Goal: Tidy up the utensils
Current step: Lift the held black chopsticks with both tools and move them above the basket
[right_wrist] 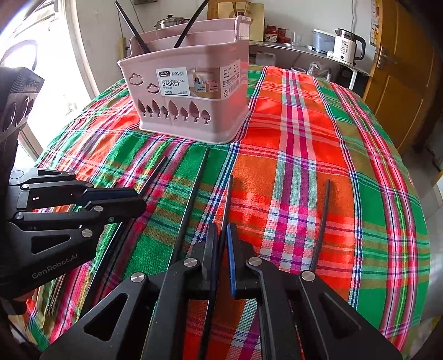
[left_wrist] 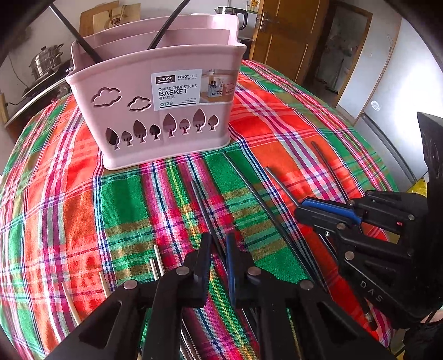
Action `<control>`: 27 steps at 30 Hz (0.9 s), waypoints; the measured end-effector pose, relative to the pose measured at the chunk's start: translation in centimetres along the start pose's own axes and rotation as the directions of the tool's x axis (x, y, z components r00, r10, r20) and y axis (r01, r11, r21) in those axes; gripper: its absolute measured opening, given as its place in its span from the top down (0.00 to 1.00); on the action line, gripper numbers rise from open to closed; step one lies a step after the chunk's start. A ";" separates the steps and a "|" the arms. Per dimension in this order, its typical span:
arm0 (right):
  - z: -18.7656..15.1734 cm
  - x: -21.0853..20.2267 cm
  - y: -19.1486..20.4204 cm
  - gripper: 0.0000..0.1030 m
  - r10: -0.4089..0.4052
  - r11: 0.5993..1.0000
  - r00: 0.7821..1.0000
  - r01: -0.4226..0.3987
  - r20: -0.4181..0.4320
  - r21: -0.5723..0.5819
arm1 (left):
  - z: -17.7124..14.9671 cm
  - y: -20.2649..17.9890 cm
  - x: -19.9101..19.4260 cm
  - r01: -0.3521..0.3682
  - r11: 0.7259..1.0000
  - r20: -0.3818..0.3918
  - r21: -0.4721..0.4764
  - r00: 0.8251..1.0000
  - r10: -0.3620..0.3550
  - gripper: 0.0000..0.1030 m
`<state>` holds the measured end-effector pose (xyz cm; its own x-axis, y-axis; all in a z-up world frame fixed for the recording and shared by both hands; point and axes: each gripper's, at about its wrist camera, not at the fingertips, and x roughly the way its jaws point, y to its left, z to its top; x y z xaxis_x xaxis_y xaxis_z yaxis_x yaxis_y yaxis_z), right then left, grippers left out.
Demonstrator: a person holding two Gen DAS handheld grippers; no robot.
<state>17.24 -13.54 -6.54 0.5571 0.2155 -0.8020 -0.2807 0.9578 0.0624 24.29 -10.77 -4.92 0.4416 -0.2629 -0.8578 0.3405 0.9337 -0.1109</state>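
1. Our left tongs (left_wrist: 218, 249) are pinched nearly closed around a dark chopstick (left_wrist: 200, 202) on the plaid tablecloth (left_wrist: 83, 207). The grip sits at one end, so the long free end could swing or droop once we lift.
2. Our right tongs (right_wrist: 222, 243) are squeezed the same way on another chopstick (right_wrist: 227, 199), again near one end. A thin round stick between flat pads could roll and slip out, we reckon.
3. The two tongs sit close side by side, so we could bump them together on the way up.
4. The pink basket (left_wrist: 155, 110) stands farther back on the cloth with two chopsticks (right_wrist: 130, 26) already leaning out of it. Coming in low, we might knock its front wall or those sticks.
5. Loose chopsticks (right_wrist: 322, 221) lie just beside our grips. Dragging could scatter them or bunch up the cloth.
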 end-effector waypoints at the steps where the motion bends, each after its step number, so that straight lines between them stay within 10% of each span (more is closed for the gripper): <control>1: 0.0 0.0 0.0 0.94 0.003 1.000 1.000 -0.003 0.002 0.002 | 0.0 0.4 -0.2 0.014 1.000 0.001 -0.008 1.000 -0.014 0.91; 27: 4.0 -10.5 -0.4 0.95 0.034 0.998 0.958 -0.045 0.285 0.033 | 2.8 2.5 -14.3 0.135 0.991 0.269 -0.017 0.955 -0.126 0.95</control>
<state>14.59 -15.43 4.25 0.7470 0.2928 -0.5969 -0.2795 0.9529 0.1175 21.09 -5.37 8.49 0.6025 -0.4339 -0.6698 0.3829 0.8936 -0.2345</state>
